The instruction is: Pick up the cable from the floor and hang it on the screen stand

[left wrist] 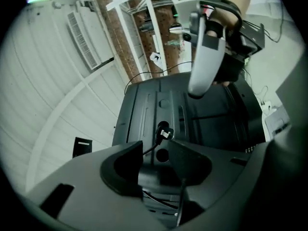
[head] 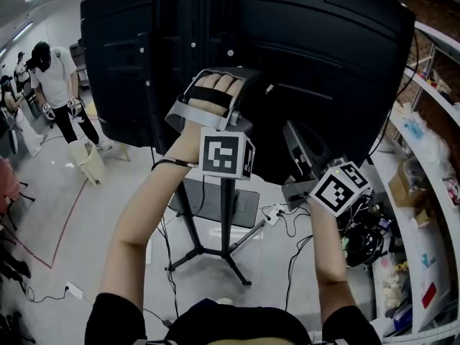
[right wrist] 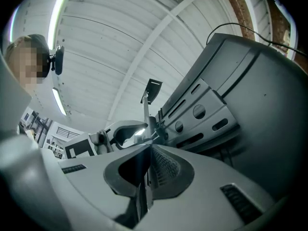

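Both grippers raised at back of black screen (head: 323,49), above stand (head: 228,221). Left gripper (left wrist: 155,147) jaws spread; cable (left wrist: 163,133) plug sits between them, unpinched, against rear panel. Only left gripper view shows plug; hand blocks it in head view. Right gripper (right wrist: 148,147) jaws closed together. Cluttered shelf (head: 424,185) right, person (head: 54,70) far left.

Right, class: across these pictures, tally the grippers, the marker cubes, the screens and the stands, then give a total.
Grippers: 2, the left gripper and the right gripper
Cubes: 2, the left cube and the right cube
Screens: 1, the screen
Stands: 1, the stand
Total: 6
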`<move>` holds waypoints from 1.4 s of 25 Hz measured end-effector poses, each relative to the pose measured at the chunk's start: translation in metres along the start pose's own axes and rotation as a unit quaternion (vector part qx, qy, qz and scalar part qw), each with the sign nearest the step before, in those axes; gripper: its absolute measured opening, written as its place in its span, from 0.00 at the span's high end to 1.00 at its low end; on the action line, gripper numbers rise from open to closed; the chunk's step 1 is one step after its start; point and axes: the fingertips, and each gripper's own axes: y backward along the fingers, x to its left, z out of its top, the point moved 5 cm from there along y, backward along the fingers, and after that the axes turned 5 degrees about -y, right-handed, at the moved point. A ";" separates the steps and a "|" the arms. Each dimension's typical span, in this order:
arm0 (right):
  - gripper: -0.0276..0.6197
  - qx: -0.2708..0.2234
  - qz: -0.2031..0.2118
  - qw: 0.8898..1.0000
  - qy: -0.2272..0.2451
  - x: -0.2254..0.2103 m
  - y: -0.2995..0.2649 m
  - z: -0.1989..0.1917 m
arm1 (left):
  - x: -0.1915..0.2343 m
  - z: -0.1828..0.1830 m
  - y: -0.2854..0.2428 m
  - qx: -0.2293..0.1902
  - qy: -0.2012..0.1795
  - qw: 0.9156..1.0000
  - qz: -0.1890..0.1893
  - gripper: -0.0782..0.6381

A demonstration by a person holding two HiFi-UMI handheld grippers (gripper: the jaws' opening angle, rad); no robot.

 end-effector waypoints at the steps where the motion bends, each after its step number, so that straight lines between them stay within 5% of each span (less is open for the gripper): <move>1: 0.92 -0.001 -0.003 1.000 0.003 0.000 0.002 -0.002 | 0.001 -0.002 0.003 0.001 0.020 1.000 0.011 0.68; 6: 0.92 0.000 -0.027 0.999 0.018 0.001 0.009 -0.009 | -0.006 -0.012 0.019 0.007 0.119 0.992 0.030 0.68; 10: 0.92 -0.008 -0.041 0.999 0.020 0.003 0.012 -0.015 | -0.024 -0.015 0.028 -0.016 0.237 0.971 0.027 0.68; 12: 0.92 -0.016 -0.048 0.998 0.026 0.006 0.014 -0.018 | -0.031 -0.014 0.036 -0.022 0.316 0.948 0.026 0.68; 16: 0.92 -0.026 -0.052 0.997 0.047 0.017 0.018 -0.030 | -0.054 -0.010 0.050 -0.058 0.460 0.886 0.008 0.68; 20: 0.92 -0.021 -0.054 0.997 0.046 0.026 0.023 -0.050 | -0.071 -0.001 0.066 -0.087 0.559 0.825 -0.001 0.68; 22: 0.92 -0.020 -0.061 0.997 0.047 0.030 0.026 -0.060 | -0.082 0.004 0.073 -0.086 0.588 0.804 -0.003 0.68; 31: 0.92 -0.021 -0.085 0.995 0.038 0.052 0.037 -0.094 | -0.118 0.018 0.105 -0.066 0.639 0.766 -0.008 0.85; 35: 0.92 -0.018 -0.109 0.993 0.029 0.061 0.046 -0.108 | -0.126 0.016 0.126 -0.061 0.646 0.761 -0.001 0.88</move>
